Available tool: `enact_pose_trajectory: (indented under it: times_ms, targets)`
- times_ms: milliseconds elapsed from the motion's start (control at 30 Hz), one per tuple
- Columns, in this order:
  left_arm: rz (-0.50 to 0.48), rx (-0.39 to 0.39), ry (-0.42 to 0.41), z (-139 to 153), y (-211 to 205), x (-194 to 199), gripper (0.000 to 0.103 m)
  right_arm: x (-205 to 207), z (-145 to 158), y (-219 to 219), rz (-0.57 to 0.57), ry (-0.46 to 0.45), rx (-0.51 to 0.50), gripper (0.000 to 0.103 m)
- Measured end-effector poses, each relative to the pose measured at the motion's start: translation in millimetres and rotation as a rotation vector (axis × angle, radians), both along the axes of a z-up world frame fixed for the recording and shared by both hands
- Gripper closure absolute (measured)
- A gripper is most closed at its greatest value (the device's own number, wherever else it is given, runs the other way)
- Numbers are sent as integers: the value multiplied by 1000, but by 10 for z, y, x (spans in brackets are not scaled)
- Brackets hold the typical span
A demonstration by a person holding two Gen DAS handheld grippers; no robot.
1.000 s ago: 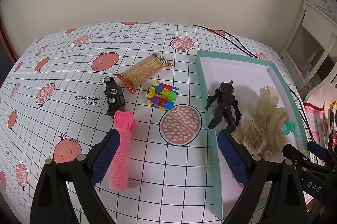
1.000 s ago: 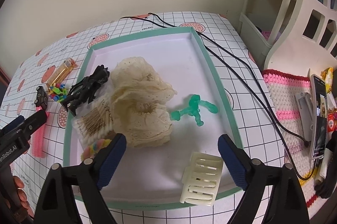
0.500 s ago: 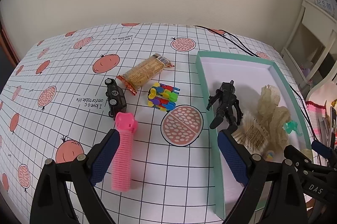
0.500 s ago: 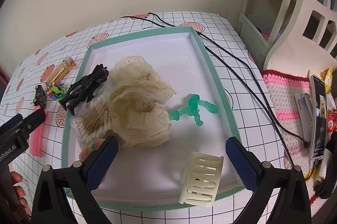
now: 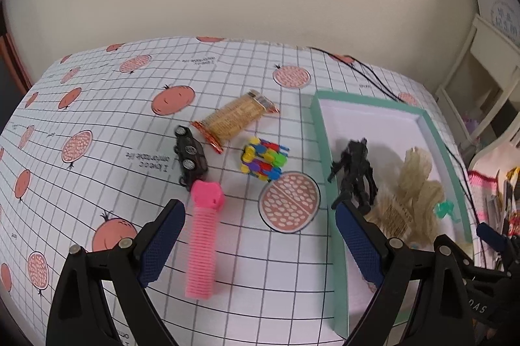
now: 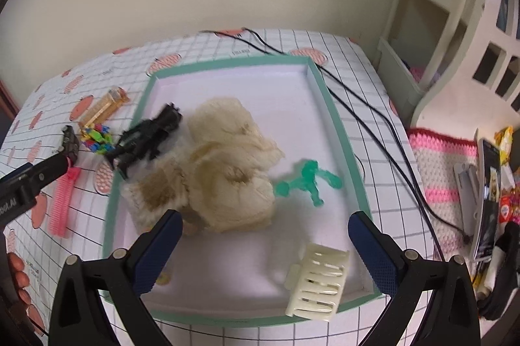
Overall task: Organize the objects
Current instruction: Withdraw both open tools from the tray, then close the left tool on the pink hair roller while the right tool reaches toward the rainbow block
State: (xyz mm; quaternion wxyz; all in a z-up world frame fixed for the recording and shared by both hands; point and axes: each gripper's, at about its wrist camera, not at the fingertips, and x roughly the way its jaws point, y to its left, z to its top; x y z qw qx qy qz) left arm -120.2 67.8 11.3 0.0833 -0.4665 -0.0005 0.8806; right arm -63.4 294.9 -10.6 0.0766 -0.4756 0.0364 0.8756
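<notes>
Objects for sorting lie split between a checked tablecloth [image 5: 97, 118] and a green-rimmed tray [image 5: 320, 131] at its right edge. Farthest left on the cloth, a black toy car [image 5: 190, 156] sits just beside a pink comb [image 5: 203, 243], which points along the left gripper [image 5: 256, 243]; its jaws stand wide apart and empty, apparently lined up near the comb as a likely next pick. A wrapped snack [image 5: 234, 120] and a multicoloured block toy [image 5: 264, 159] wait toward the tray's left rim. Inside the tray, a black figure [image 6: 146, 134] rests against a cream lace bundle [image 6: 227, 164], with a green figure [image 6: 307, 180] to its right and a cream hair clip [image 6: 317, 284] at the near-right corner. The right gripper [image 6: 265, 251] hovers over the tray, jaws apart, holding nothing, suggesting a drop-off is complete.
</notes>
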Motion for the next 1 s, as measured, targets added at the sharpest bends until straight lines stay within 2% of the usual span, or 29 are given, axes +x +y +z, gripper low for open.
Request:
enact_pose_trajectory:
  times_ms: [233,500,600,767,1000]
  targets:
    - [75,23,24,128,-311,-90,9,-55,74,-243,60,18,8,0]
    - [193,67,-35,63,-790,-223,9,-133,97,-478,95,25,0,0]
    - [223,61,-54,28,-912,-247,9,-160,94,-556,106,23,-1,0]
    - [220,79,-116,-79,-981,-271,9,-211,96,-660,114,24,-10,0]
    - [179,54,-191,-272,-861,-240,9,-357,124,-763,110,38,-50,0]
